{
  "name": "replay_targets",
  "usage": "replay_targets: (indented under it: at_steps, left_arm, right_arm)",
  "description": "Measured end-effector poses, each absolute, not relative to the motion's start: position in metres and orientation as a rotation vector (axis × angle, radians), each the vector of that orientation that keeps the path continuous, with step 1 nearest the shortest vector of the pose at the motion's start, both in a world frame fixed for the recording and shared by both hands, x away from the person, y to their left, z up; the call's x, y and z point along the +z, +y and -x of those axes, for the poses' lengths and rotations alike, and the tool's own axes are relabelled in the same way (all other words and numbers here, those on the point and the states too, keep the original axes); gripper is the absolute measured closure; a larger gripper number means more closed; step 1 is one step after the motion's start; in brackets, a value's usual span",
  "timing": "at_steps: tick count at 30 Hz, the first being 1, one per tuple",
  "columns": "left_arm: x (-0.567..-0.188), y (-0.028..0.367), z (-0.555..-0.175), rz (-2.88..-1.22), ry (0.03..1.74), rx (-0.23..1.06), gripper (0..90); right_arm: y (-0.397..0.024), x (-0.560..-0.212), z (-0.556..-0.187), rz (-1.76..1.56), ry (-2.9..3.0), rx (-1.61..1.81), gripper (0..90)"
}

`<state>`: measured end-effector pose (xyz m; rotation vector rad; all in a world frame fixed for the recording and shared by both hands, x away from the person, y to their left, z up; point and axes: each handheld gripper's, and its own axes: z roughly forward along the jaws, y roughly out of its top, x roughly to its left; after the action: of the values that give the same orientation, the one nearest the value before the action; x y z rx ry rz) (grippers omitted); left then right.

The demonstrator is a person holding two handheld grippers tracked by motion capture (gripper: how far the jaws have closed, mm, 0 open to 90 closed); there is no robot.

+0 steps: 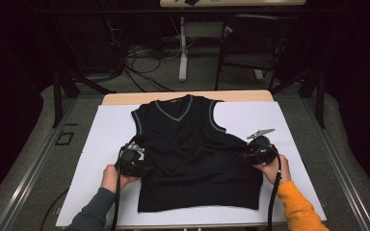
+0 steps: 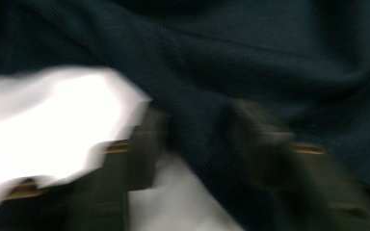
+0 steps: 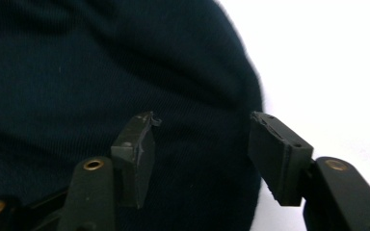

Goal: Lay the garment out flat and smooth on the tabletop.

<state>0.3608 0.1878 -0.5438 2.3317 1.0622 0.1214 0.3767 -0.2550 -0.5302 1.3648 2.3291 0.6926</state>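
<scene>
**High view: dark vest spread flat between two grippers**

High view, from left to right: the left gripper (image 1: 134,161) sits at the vest's (image 1: 192,149) left side, just below the armhole, in a hand with a grey-green sleeve. In the left gripper view the picture is blurred; its jaws stand apart over the fabric's edge, with a fold of cloth between them, and whether the pads press on it I cannot tell.

The vest is sleeveless, very dark navy to black, of fine ribbed knit, with pale grey piping round its V-neck and both armholes. It lies face up, neck away from the person, on the white sheet (image 1: 106,130) that covers the table, hem near the front edge.

At its right side the right gripper (image 1: 259,151) is held by a hand with an orange sleeve. In the right gripper view its jaws are parted, pads clear of the cloth.
</scene>
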Motion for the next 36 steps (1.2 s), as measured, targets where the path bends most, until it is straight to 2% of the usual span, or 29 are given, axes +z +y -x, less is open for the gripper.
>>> replay_targets:
  at_steps: [1, 2, 6, 13, 14, 15, 18, 20, 23, 26, 29, 31, 32, 33, 34, 36]
  left_arm:
    - [-0.544, 0.19, -0.359, -2.335, 1.053, 0.109, 83.3]
    - [-0.543, 0.191, -0.356, -2.349, 1.046, 0.107, 85.0]
    - [-0.54, 0.207, -0.341, -2.374, 1.06, 0.098, 86.4]
    - [-0.534, 0.248, -0.319, -2.321, 1.171, 0.096, 85.4]
    - [-0.533, 0.249, -0.32, -2.324, 1.17, 0.099, 83.7]
    - [-0.532, 0.247, -0.321, -2.336, 1.177, 0.136, 78.0]
    - [-0.524, 0.242, -0.321, -2.31, 1.111, 0.153, 50.5]
    - [-0.519, 0.236, -0.318, -2.296, 1.037, 0.164, 40.4]
    - [-0.515, 0.221, -0.312, -2.294, 0.923, 0.136, 34.1]
    - [-0.516, 0.204, -0.305, -2.342, 0.806, 0.107, 33.4]
    - [-0.528, 0.188, -0.303, -2.433, 0.744, 0.08, 34.6]
    - [-0.538, 0.181, -0.303, -2.508, 0.716, 0.062, 38.8]
    - [-0.541, 0.179, -0.301, -2.538, 0.682, 0.084, 43.9]
    - [-0.54, 0.179, -0.299, -2.538, 0.647, 0.086, 47.4]
    - [-0.539, 0.18, -0.298, -2.536, 0.635, 0.066, 58.0]
    - [-0.54, 0.182, -0.297, -2.525, 0.625, 0.049, 70.3]
  right_arm:
    - [-0.255, -0.532, -0.377, -1.361, 2.345, 0.69, 42.1]
    - [-0.256, -0.533, -0.376, -1.369, 2.348, 0.693, 42.2]
    - [-0.256, -0.538, -0.375, -1.377, 2.39, 0.687, 42.2]
    - [-0.246, -0.541, -0.366, -1.311, 2.476, 0.702, 40.9]
    - [-0.244, -0.541, -0.365, -1.294, 2.483, 0.704, 39.7]
    - [-0.242, -0.541, -0.364, -1.275, 2.471, 0.713, 38.0]
    - [-0.243, -0.533, -0.362, -1.226, 2.467, 0.756, 34.5]
    - [-0.243, -0.525, -0.358, -1.201, 2.464, 0.825, 32.2]
    - [-0.235, -0.52, -0.352, -1.132, 2.505, 0.898, 29.1]
    - [-0.221, -0.52, -0.343, -1.03, 2.597, 0.911, 24.8]
    - [-0.207, -0.524, -0.334, -0.942, 2.671, 0.918, 24.7]
    - [-0.2, -0.53, -0.33, -0.911, 2.706, 0.874, 30.0]
    - [-0.197, -0.534, -0.329, -0.909, 2.721, 0.859, 35.4]
    - [-0.195, -0.538, -0.329, -0.889, 2.744, 0.83, 42.7]
    - [-0.194, -0.541, -0.329, -0.892, 2.746, 0.799, 51.3]
    - [-0.193, -0.541, -0.326, -0.875, 2.738, 0.819, 69.5]
